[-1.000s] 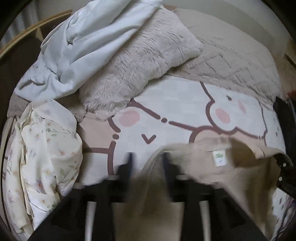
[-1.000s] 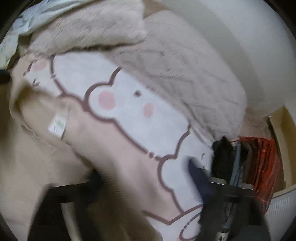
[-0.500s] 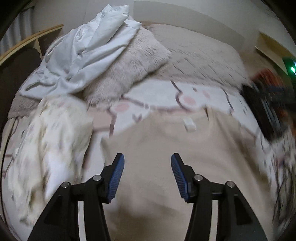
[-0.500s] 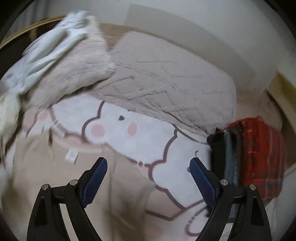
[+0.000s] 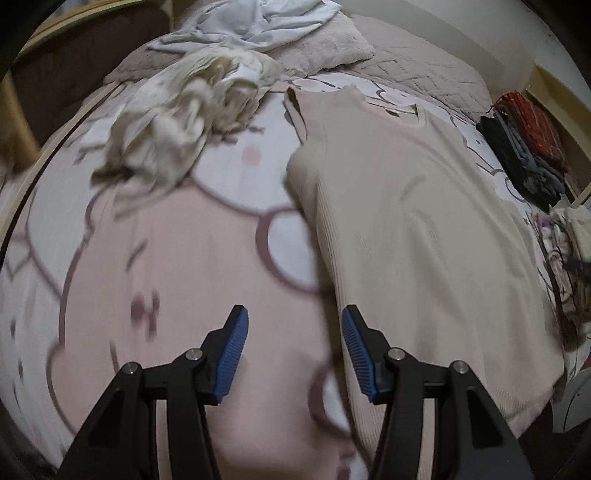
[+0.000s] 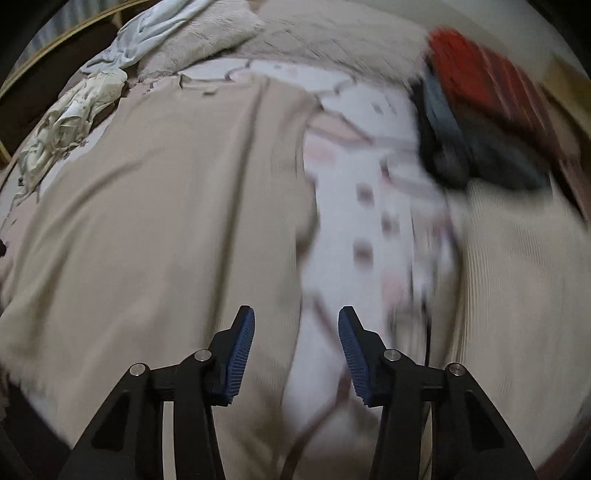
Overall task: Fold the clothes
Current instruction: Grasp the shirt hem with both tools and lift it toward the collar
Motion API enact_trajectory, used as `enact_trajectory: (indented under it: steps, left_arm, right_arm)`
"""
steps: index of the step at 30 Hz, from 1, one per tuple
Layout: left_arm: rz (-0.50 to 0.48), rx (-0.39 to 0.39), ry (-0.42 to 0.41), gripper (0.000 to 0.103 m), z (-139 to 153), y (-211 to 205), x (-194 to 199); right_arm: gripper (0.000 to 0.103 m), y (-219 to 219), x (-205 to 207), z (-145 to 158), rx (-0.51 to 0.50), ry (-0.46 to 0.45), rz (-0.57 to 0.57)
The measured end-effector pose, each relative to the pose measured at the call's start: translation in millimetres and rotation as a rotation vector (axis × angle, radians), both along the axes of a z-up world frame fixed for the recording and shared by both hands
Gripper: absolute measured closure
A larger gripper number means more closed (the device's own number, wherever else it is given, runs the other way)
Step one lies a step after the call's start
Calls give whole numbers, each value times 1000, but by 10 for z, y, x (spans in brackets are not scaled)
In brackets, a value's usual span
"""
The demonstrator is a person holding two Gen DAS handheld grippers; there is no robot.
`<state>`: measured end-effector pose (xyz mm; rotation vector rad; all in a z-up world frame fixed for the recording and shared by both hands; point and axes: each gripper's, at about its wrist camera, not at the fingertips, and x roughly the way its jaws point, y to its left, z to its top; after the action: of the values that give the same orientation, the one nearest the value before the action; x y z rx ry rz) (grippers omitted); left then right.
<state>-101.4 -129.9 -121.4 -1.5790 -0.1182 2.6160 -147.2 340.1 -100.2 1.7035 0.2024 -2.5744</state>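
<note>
Left tongs (image 5: 291, 347) parted, empty; right tongs (image 6: 296, 347) closing, empty; beige top's (image 5: 406, 221) hem cut off.

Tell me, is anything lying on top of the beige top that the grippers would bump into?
Nothing visible. The beige top lies spread flat on the bedsheet with nothing on it. The left gripper hangs open at its left edge; the right gripper, jaws closing and empty, at its right edge.

A bed (image 5: 207, 258) dressed in a pale pink and white cartoon-print sheet is filling the dim room, with a quilted beige blanket (image 5: 424, 70) and a fluffy pillow (image 5: 325, 44) lying at its head against a plain light wall (image 5: 480, 22).
</note>
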Motion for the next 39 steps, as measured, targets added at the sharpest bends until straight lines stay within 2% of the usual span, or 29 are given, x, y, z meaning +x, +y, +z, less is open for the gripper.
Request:
enact_trajectory:
  steps: [3, 5, 8, 11, 14, 18, 21, 24, 27, 30, 33, 35, 37, 39]
  left_arm:
    - [-32, -1, 31, 51, 47, 118, 304]
    - [-47, 27, 51, 51, 88, 153, 483]
    - [-61, 65, 69, 51, 117, 173, 734]
    - [-84, 66, 87, 51, 116, 191, 973]
    - [-109, 49, 90, 51, 80, 203, 1220]
    - [-114, 44, 81, 51, -6, 225, 1450]
    - [-91, 40, 90, 51, -62, 261, 1526]
    - [-57, 57, 93, 51, -129, 287, 1518]
    - [-27, 48, 97, 51, -196, 328, 1439]
    - [12, 57, 99, 51, -255, 344, 1363]
    - [62, 84, 100, 51, -305, 327, 1297]
    - [88, 102, 94, 51, -339, 337, 1251]
    - [100, 104, 91, 51, -346, 375, 1208]
    - [73, 117, 91, 51, -297, 415, 1225]
  right_arm:
    - [55, 132, 620, -80, -82, -21, -95]
    - [55, 223, 1022, -166, -152, -39, -165]
    - [55, 257, 1507, -307, -187, -63, -209]
    - [55, 201, 1881, -407, -168, -62, -197]
    - [55, 77, 2076, -498, -121, -38, -175]
    - [55, -59, 2014, -563, -123, 15, -164]
    - [55, -77, 1869, -515, -144, 83, -202]
    - [55, -11, 1740, -439, -203, 123, -247]
    - [55, 12, 1624, -415, -191, 129, -240]
    - [55, -45, 1523, -515, -145, 60, -210]
    - [55, -166, 1549, -590, -108, 32, -175]
    - [55, -234, 1598, -662, -73, 27, -171]
    - [55, -328, 1610, -766, 4, 24, -165]
    - [55, -406, 1631, -780, 82, 61, -160]
